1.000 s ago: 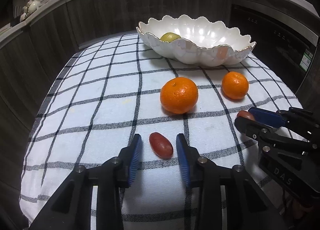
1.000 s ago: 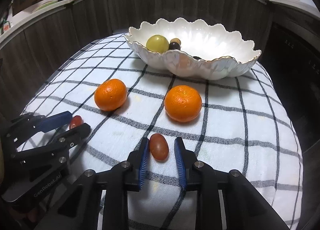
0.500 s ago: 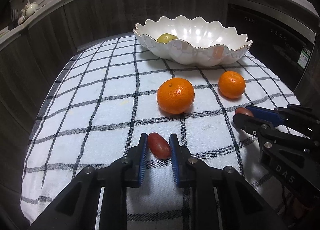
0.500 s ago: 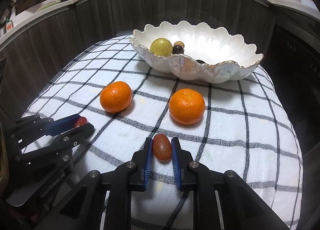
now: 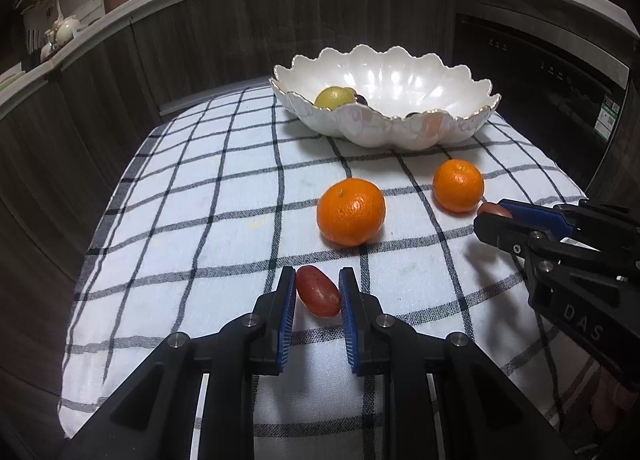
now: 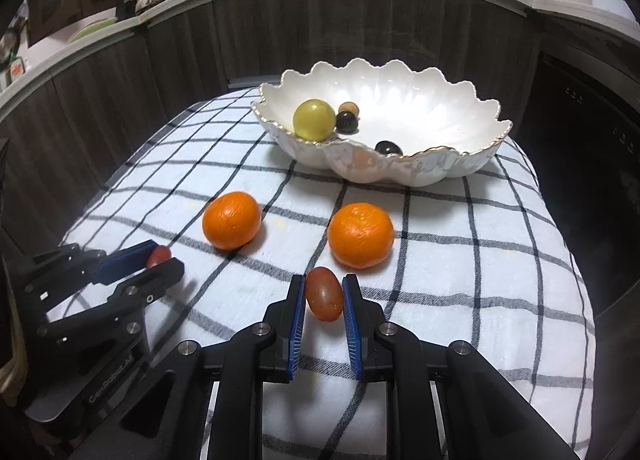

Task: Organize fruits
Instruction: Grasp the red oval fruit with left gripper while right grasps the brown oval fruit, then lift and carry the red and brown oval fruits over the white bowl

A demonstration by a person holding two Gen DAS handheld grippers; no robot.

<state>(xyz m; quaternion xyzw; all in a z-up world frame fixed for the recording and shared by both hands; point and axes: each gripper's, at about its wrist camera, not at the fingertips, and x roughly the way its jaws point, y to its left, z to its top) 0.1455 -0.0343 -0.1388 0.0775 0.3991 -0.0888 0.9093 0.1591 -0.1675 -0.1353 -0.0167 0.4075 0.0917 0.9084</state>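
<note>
My left gripper (image 5: 318, 296) is shut on a red grape tomato (image 5: 318, 296) and holds it just above the checked cloth (image 5: 208, 195). My right gripper (image 6: 323, 296) is shut on a second red grape tomato (image 6: 324, 294), also lifted slightly. Each gripper shows in the other's view: the right gripper (image 5: 494, 217) and the left gripper (image 6: 162, 260). Two oranges (image 5: 351, 211) (image 5: 458, 185) lie on the cloth in front of a white scalloped bowl (image 5: 400, 127). The bowl (image 6: 420, 167) holds a yellow-green fruit (image 6: 314, 119) and small dark fruits (image 6: 347, 120).
The cloth-covered table drops off at its left, right and near edges. Dark wood cabinet fronts (image 5: 240, 31) curve behind it, with a dark appliance (image 5: 540, 71) at the right. A counter above carries pans and bottles.
Both grippers have closed on their tomatoes and lifted them a little off the cloth, away from the table. The oranges and bowl have not moved.
</note>
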